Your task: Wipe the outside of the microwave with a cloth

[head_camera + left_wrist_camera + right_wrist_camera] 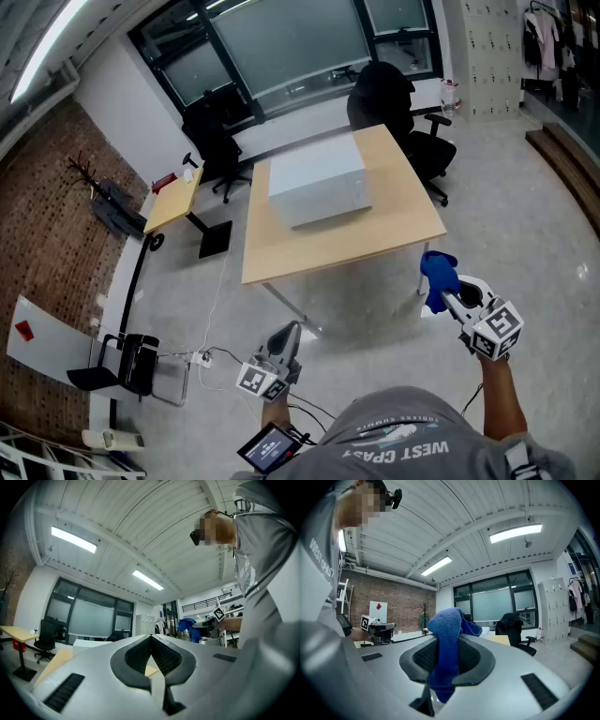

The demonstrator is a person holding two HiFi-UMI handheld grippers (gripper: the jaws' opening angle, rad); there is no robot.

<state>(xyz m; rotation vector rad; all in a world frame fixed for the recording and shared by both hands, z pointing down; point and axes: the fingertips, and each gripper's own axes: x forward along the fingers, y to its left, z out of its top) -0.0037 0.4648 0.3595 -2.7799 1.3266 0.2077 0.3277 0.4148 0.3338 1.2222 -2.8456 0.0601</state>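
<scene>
the microwave (319, 187) is sitting blurred on the table (412, 225), well apart from the right gripper (448, 292), which, held level, is pinching the blue cloth (449, 639) that is hiding its jaw tips. the left gripper (289, 336) is pointing forward, jaws pressed together.

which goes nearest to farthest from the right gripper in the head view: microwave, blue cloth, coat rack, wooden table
1. blue cloth, clamped in the jaws of the right gripper
2. wooden table, just ahead, its near right corner closest
3. microwave, mid-table, ahead and to the left
4. coat rack, far left by the brick wall
</scene>
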